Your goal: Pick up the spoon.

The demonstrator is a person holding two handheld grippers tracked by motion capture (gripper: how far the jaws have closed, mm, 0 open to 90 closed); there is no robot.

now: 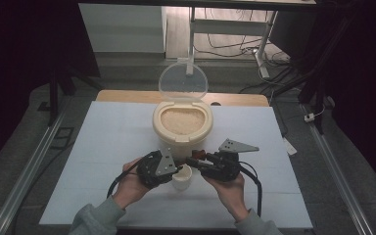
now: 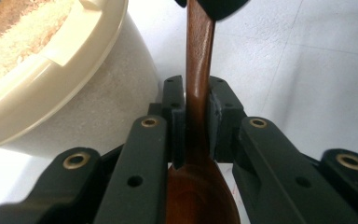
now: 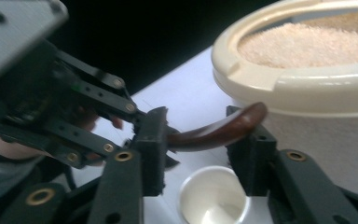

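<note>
My left gripper (image 1: 176,167) (image 2: 197,105) is shut on the neck of a dark brown wooden spoon (image 2: 199,56) (image 3: 214,133). The spoon's bowl is at the bottom of the left gripper view and its handle points away. My right gripper (image 1: 199,159) (image 3: 198,140) stands open, jaws well apart, with the handle's end lying across the gap near its right jaw. A small white cup (image 1: 182,177) (image 3: 212,196) stands on the table just below both grippers. Behind them is a cream rice container (image 1: 182,134) (image 3: 307,84) (image 2: 74,93), full of rice (image 1: 182,120).
The container's clear lid (image 1: 182,82) stands open at the back. A white mat (image 1: 103,147) covers the table, with free room left and right of the hands. Metal rails (image 1: 29,166) run along both sides of the table.
</note>
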